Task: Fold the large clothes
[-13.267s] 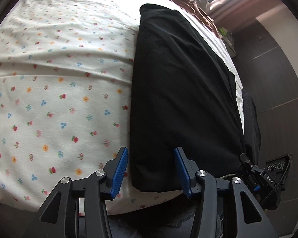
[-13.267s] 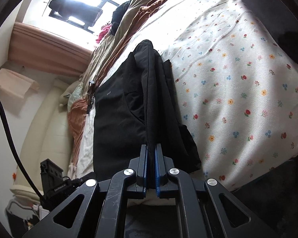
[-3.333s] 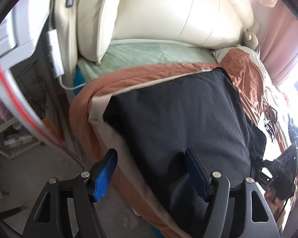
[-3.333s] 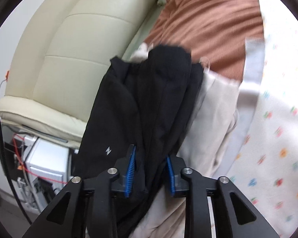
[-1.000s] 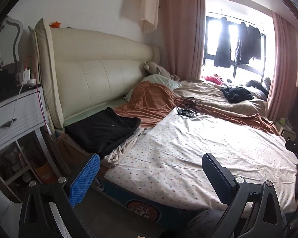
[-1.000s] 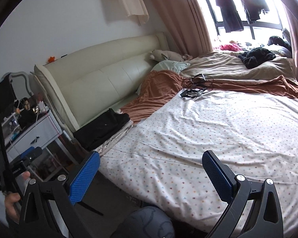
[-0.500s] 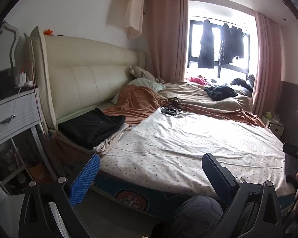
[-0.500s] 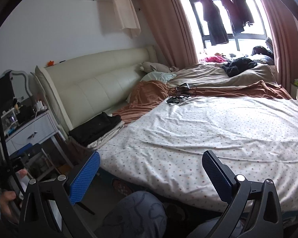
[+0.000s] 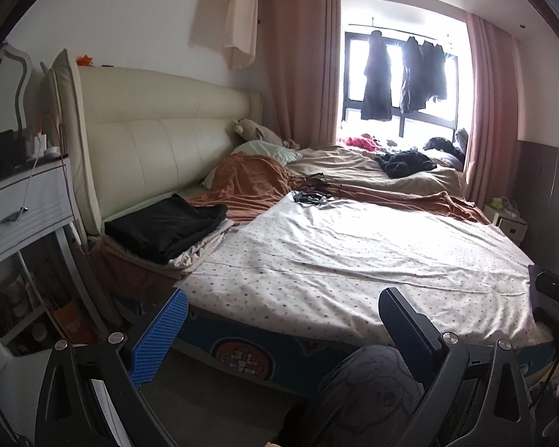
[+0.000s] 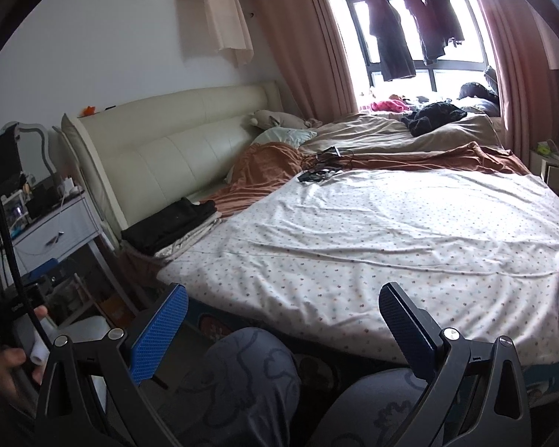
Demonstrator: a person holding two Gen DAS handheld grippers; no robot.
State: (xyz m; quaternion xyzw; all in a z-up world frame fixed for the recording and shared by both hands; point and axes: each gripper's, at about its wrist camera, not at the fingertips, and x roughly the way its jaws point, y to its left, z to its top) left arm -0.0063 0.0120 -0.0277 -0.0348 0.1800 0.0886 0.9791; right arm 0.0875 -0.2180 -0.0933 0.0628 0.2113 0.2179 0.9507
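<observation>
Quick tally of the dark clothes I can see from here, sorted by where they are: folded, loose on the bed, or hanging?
Folded black garment stacked by the headboard: 1
Loose dark pile on the far bedding: 1
Dark garments hanging at the window: 3
Total: 5
Both tools are open and hold nothing.

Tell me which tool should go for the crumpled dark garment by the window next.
Neither clearly, slightly the right. The right tool and left tool are both open, empty and back from the bed; the dark garment lies far off, right of centre in both views.
</observation>
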